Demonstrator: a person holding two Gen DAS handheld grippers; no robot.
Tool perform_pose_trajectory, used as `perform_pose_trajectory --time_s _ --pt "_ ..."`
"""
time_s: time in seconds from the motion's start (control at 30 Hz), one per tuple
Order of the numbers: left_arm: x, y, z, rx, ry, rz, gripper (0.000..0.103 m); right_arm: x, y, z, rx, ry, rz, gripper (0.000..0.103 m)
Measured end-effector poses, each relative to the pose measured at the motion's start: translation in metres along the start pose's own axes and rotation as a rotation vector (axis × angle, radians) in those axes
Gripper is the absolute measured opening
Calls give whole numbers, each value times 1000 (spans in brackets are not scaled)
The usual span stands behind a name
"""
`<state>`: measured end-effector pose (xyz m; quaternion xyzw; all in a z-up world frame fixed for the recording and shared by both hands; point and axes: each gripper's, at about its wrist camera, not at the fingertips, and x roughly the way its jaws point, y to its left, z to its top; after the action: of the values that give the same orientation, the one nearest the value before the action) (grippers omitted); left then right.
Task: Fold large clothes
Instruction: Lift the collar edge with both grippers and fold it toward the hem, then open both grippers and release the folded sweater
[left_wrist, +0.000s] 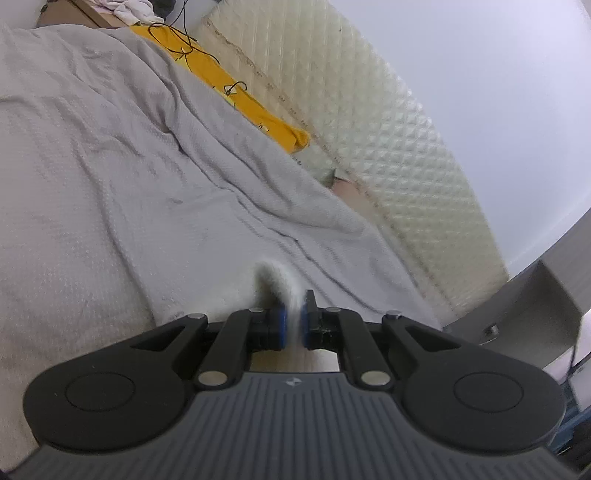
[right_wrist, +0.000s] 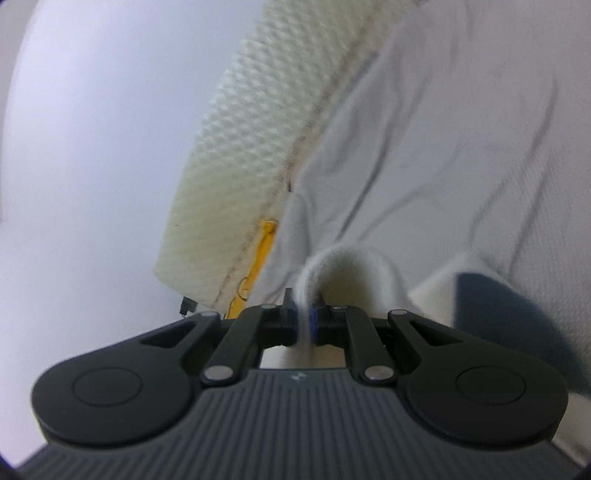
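A large pale grey garment (left_wrist: 147, 155) lies spread and creased over the bed, reaching to the bed's far edge, where a cream quilted mattress (left_wrist: 388, 140) leans against the white wall (left_wrist: 498, 55). A yellow cloth (left_wrist: 221, 81) runs along that edge between garment and mattress, with thin black cords (left_wrist: 177, 40) lying on it. A grey cabinet (left_wrist: 535, 306) stands past the bed's corner. The left gripper (left_wrist: 293, 321) is pressed together on a white fold of the garment's hem — the cloth arches up out of its blue pads (left_wrist: 282, 325). The right gripper (right_wrist: 303, 319) likewise pinches a looped fold of the garment (right_wrist: 443, 129) — that view is blurred.
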<state>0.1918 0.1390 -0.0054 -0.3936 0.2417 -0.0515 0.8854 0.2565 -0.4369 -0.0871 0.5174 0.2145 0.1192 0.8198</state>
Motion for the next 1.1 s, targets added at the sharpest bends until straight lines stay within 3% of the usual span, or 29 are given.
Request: perform_pose_trajectory --time_s 0.13,0.4,0.5,0.8,0.87,0.9,0.93,0.97,1.0,1.03,1.1 --pt "35 8 2 44 4 16 9 33 -21 8 21 27 -41 10" --pt "102 36 7 70 20 48 10 91 -50 25 38 33 -41 10" --pt "124 52 3 50 55 81 10 108 -63 23 38 61 -99 10" --pt "132 60 -1 68 83 80 11 108 -65 18 41 73 -119 12" --pt "128 55 -3 89 89 74 15 103 -63 16 34 82 -118 13" --pt "125 52 -3 104 92 71 26 101 -62 16 27 86 -119 15" --pt "122 48 -4 116 90 69 45 100 -58 15 10 94 -128 27" --pt "119 45 -4 129 85 65 54 100 -53 14 -23 112 -140 50" --pt "114 40 -5 140 76 66 62 101 -47 12 -69 135 -145 60" --pt "110 34 -6 161 72 66 63 102 -37 9 -132 160 -150 69" --pt "103 21 -10 216 88 53 63 103 -19 1 -238 187 -182 74"
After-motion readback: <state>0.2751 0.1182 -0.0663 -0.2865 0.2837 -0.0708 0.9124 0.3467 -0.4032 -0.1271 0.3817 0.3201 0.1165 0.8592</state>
